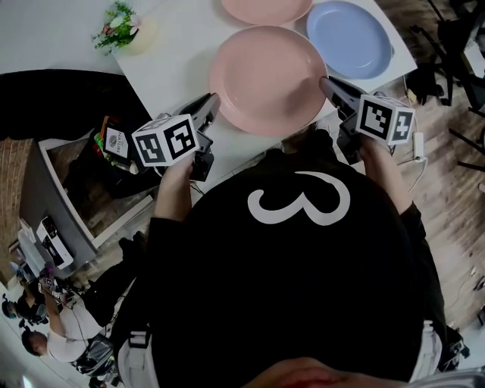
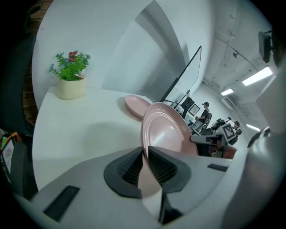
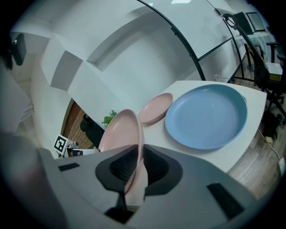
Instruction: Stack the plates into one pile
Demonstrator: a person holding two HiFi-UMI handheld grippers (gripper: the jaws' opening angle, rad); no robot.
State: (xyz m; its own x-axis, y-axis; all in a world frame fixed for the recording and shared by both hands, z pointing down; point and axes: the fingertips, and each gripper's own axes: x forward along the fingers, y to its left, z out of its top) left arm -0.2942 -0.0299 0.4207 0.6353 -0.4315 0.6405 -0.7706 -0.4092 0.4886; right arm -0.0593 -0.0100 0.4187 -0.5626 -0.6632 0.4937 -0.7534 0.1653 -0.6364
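— What do we have before us, largest thing first?

— We look down on a white counter (image 1: 174, 53). Over its near part we hold a big pink plate (image 1: 267, 79) between our two tools. From the left gripper view it stands tilted and off the counter top, with a soft shadow on the surface beside it.

— And the other plates?

— A blue plate (image 1: 348, 38) lies flat at 1 o'clock from the one we hold, near the counter's right edge. Another pink plate (image 1: 265, 9) lies flat at 12 o'clock, cut off by the top of the head view. Those two lie just beside each other, and we cannot tell whether their rims touch.

— How do our tools stand?

— Our left hand-held gripper (image 1: 211, 104) pinches the big pink plate's rim at about 8 o'clock. Its own view shows the ribbed pads pressed on either face of the rim. Our right hand-held gripper (image 1: 327, 85) pinches the rim at about 3 o'clock, its pads likewise clamped on the thin edge.

— Anything smaller?

— A potted plant (image 1: 121, 32), green with small red blooms in a pale pot, stands at 10 o'clock near the counter's far left edge. It is well apart from all three plates.
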